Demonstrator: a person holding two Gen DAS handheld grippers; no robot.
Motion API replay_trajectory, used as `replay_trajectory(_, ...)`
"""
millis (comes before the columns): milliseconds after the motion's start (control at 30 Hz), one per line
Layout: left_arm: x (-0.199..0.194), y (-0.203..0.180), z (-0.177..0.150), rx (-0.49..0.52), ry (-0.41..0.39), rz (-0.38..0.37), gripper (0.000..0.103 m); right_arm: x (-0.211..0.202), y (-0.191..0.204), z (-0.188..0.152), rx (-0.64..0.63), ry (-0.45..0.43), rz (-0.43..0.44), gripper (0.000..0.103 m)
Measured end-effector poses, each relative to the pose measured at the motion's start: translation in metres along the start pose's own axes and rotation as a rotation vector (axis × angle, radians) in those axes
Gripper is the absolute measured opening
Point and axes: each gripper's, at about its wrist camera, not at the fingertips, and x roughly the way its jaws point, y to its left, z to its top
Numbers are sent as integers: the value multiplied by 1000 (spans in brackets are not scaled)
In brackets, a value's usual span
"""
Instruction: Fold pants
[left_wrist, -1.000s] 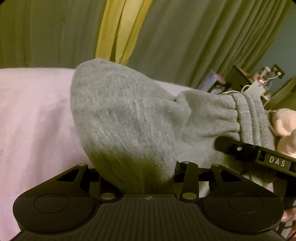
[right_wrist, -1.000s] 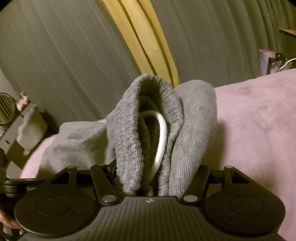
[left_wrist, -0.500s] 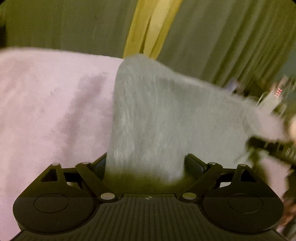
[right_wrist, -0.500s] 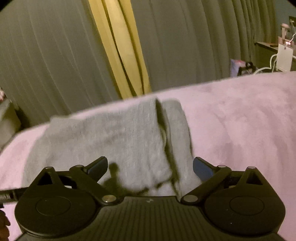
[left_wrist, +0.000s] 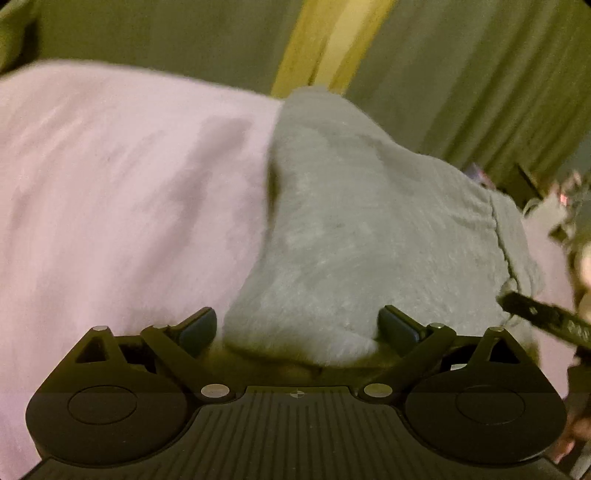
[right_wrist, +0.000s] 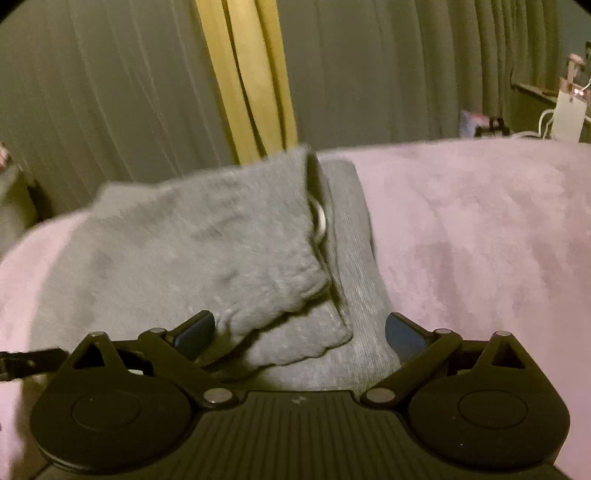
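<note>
A pink blanket (right_wrist: 480, 229) covers the bed, and the grey pants (right_wrist: 207, 251) lie folded on it, just ahead of both tools. Behind the bed hang dark green curtains (right_wrist: 110, 92) with a yellow strip (right_wrist: 251, 81) between them. At the far right of the right wrist view a small white device (right_wrist: 567, 116) with cables stands beyond the bed's edge.

The left tool (left_wrist: 297, 326) has its jaws spread wide, the near end of the pants bundle lying between the fingers without being pinched. The right tool (right_wrist: 301, 332) is likewise spread wide, straddling the near corner of the folded stack; its tip (left_wrist: 546, 321) shows at the right of the left wrist view, beside the waistband end.

In the right wrist view the bundle's long axis runs left to right across the bed. The ribbed waistband (right_wrist: 354, 240) lies at its right end, with a pale drawstring loop (right_wrist: 320, 221) peeking from the fold. Nothing lies on top of the pants.
</note>
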Motion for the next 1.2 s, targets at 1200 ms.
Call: replay_trajectory(1200,-156,-70,-95,234,-48,211,101,-163,97,-87,-171,60,-115,99)
